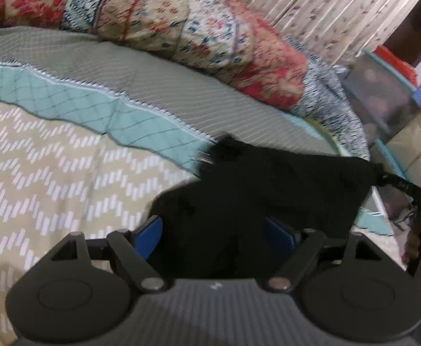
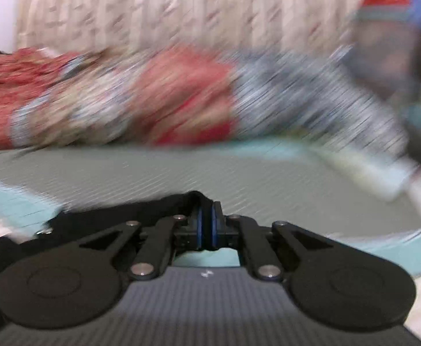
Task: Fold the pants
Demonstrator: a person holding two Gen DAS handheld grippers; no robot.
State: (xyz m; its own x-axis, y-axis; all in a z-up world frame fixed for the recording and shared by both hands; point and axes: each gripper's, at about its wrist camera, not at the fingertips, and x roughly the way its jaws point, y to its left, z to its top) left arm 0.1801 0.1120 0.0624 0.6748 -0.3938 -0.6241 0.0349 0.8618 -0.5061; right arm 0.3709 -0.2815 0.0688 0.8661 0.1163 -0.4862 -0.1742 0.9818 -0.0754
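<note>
Fingers [image 2: 206, 225] pinched together on black pants [image 1: 268, 190] at lower centre, left fingers [image 1: 152, 230] spread around bunched cloth above the bed [image 1: 52, 158]: soft, limp, best gripped at edges.

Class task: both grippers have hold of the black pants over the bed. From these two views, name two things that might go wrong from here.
1. The right gripper pinches only a thin edge of the black pants; a tug may pull it free.
2. The left gripper stands wide around bunched cloth between its blue pads, so the fold may come out crooked. Motion blur suggests fast moves, which raises both risks.
</note>
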